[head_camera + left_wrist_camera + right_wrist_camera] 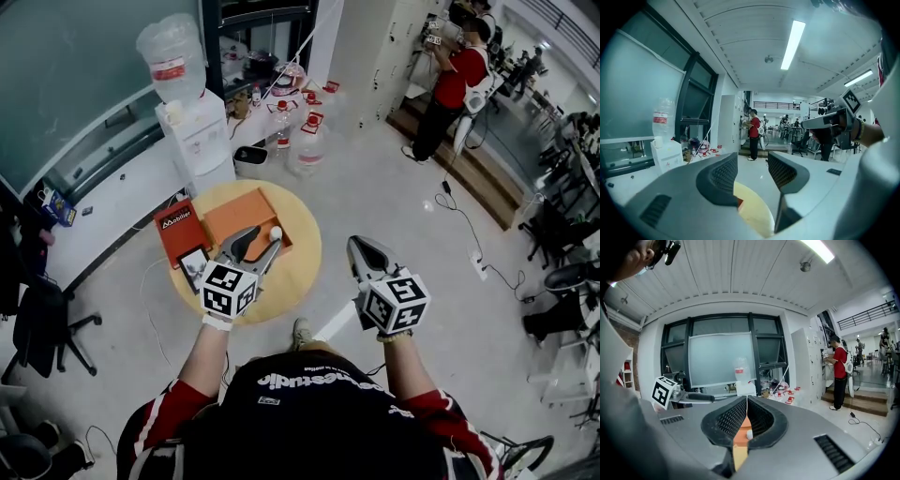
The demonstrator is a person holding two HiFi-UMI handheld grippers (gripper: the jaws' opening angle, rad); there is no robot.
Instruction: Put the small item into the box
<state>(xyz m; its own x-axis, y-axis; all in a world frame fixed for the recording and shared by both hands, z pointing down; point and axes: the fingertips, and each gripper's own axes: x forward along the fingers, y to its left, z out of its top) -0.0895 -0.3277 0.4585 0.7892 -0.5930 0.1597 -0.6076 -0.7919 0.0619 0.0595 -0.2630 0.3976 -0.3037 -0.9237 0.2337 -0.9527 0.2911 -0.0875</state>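
On a round wooden table (291, 281) stands an open orange box (236, 214) with its red lid (176, 228) beside it on the left. A small white ball (275, 232) lies inside the box near its right corner. My left gripper (262, 240) hovers open over that corner, its fingertips close to the ball, with nothing between them (752, 161). My right gripper (356, 246) hangs shut and empty to the right of the table, off its edge. Through its closed jaws (746, 399) I glimpse the orange box (740, 420) and the ball (749, 433).
A small dark card (194, 266) lies at the table's left edge. A water dispenser (187, 112) and several large bottles (305, 141) stand on the floor beyond. A person in a red shirt (455, 75) stands far right, with a cable (469, 234) and office chairs (562, 291) nearby.
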